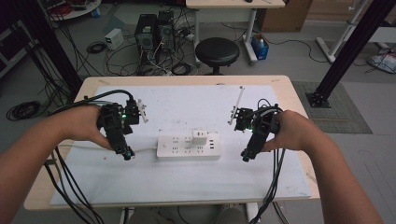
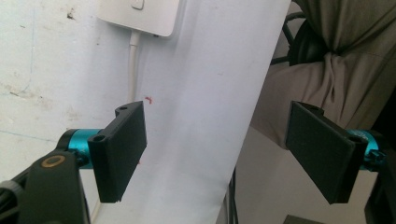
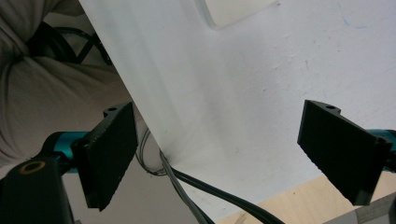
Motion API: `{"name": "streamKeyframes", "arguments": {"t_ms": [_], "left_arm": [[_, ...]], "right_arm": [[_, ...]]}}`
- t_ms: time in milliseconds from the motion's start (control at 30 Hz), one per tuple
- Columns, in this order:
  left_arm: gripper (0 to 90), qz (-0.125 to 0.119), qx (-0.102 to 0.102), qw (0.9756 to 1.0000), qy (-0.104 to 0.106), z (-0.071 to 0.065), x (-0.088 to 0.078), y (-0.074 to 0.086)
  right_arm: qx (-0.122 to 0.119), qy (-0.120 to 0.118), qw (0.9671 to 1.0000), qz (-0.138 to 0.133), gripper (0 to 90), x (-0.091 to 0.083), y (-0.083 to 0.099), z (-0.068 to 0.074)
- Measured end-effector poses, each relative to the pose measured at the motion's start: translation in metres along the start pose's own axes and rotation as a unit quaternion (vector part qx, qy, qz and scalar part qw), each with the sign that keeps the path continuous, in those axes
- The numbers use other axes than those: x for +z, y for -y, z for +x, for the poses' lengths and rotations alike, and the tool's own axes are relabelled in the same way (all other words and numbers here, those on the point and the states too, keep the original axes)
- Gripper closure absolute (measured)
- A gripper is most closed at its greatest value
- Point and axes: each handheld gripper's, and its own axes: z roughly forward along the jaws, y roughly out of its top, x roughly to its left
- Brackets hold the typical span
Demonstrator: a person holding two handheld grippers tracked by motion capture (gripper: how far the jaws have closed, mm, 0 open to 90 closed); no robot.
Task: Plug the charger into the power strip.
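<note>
A white power strip (image 1: 188,146) lies flat near the middle of a white sheet (image 1: 196,182) that covers most of the worktop (image 1: 299,100). A small white charger (image 1: 200,137) is plugged into the strip's upper row, right of its centre, and a white cord runs from the strip's left end across the sheet.

The left gripper (image 1: 127,153) is held in the person's left hand (image 1: 88,125), just beside the left end of the strip and close to the cord, its tip pointing down toward the near edge of the worktop. In the left gripper view its fingers (image 2: 120,156) stand wide apart with nothing between them (the corner of the strip and its cord (image 2: 133,60) show above them, and the sheet's near edge runs down between the two pads).

The right gripper (image 1: 246,157) sits in the right hand (image 1: 292,130), a little off the strip's right end and not touching it. In the right gripper view its fingers (image 3: 108,151) are likewise spread wide and empty, over the sheet's edge, where a dark cable (image 3: 210,193) passes below and a corner of the strip (image 3: 233,11) shows at the top.

Both grippers flank the strip at about the same height on the worktop, one at each end.
</note>
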Motion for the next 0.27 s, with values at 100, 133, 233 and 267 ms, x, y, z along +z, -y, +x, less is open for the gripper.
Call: {"name": "streamKeyframes", "arguments": {"t_ms": [100, 133, 233, 267], "left_arm": [[21.0, -0.001, 0.001, 1.0, 0.001, 0.0, 0.0002, 0.0005], [21.0, 0.0, 0.001, 1.0, -0.001, 0.0, 0.0002, 0.0007], [21.0, 0.002, 0.004, 1.0, -0.001, 0.0007, 0.0001, 0.001], [21.0, 0.002, 0.004, 1.0, -0.001, 0.0007, 0.0001, 0.001]], "right_arm": [[0.001, 0.0, 1.0, -0.004, 12.0, -0.0003, 0.0004, 0.0], [0.001, 0.0, 1.0, -0.004, 12.0, -0.0002, 0.0005, 0.0002], [0.0, -0.001, 1.0, -0.007, 12.0, -0.0004, 0.0012, -0.0004], [0.0, -0.001, 1.0, -0.007, 12.0, -0.0004, 0.0012, -0.0004]]}}
